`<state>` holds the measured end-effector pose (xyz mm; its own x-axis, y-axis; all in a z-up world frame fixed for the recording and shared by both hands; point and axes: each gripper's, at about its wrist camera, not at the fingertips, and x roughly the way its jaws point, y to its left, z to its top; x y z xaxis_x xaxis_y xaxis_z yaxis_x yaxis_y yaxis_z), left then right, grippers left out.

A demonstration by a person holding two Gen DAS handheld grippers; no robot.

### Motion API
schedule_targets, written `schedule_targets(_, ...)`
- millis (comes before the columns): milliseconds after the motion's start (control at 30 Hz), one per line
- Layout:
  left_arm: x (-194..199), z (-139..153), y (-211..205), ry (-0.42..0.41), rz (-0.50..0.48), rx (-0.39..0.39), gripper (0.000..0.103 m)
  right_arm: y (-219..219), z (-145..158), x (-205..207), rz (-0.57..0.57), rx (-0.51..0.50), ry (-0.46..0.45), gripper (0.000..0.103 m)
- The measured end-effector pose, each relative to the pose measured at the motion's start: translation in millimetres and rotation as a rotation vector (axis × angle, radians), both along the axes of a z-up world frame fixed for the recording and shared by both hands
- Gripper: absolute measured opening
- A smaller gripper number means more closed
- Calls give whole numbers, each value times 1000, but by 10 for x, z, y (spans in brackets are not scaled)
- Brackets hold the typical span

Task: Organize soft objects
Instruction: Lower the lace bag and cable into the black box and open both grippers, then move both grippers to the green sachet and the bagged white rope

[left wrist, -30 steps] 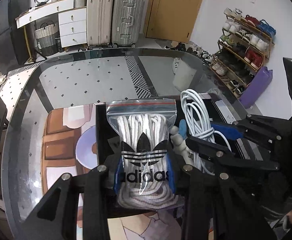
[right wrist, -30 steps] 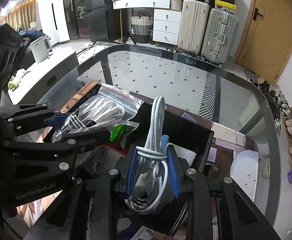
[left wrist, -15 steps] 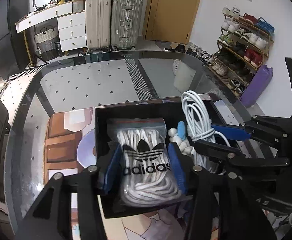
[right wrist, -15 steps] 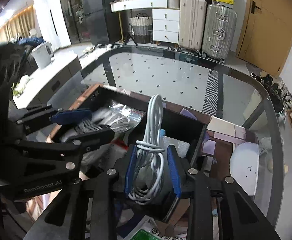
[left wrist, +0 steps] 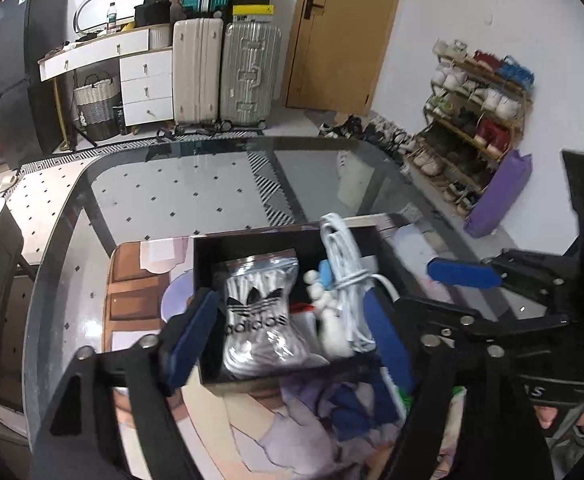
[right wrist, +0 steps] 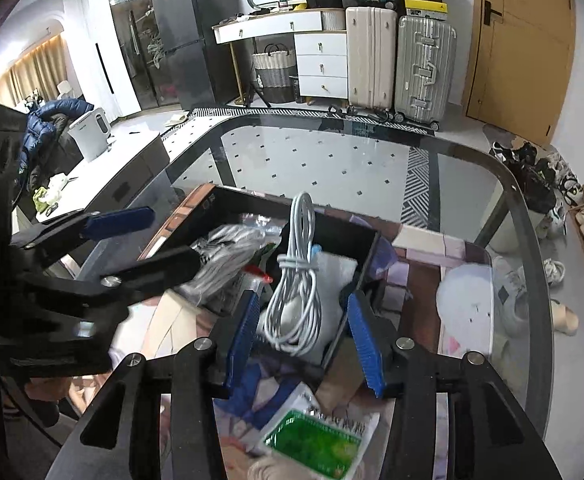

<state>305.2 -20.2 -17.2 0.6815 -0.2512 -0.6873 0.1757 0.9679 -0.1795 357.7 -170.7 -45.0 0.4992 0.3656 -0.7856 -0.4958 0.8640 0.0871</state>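
Note:
A zip bag of white laces (left wrist: 259,312) with an adidas logo lies in the left part of a black box (left wrist: 251,240). My left gripper (left wrist: 287,340) hangs above it, jaws opening, and the blue pads (left wrist: 189,336) stand off the bag's sides. A coiled white cable (right wrist: 296,296) lies in the right part of the box (right wrist: 251,200), one loop leaning on the far wall. My right gripper (right wrist: 304,340) is over it with jaws opening, and neither pad touches the cable. The bag (right wrist: 223,248) also shows in the right wrist view.
The box sits on a printed mat (left wrist: 139,280) on a glass table (left wrist: 171,200). A green packet (right wrist: 316,440) lies on the mat near the front edge. Small white and blue items (left wrist: 320,280) lie in the box between bag and cable. Suitcases, drawers and a shoe rack stand beyond the table.
Both grippers have opened and pulled up and back. The lace bag and the cable, gripped a second ago, now lie loose in the black box.

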Motion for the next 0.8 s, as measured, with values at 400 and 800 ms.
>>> schedule_targets(400,-436,-163,-310,57,-59,59,79,-454,-414,-285,-48,-60,131,47)
schedule_targets(800,-453,-411,-329,134,-57,112,79,-353,-746,-304,-32,-1,295,47)
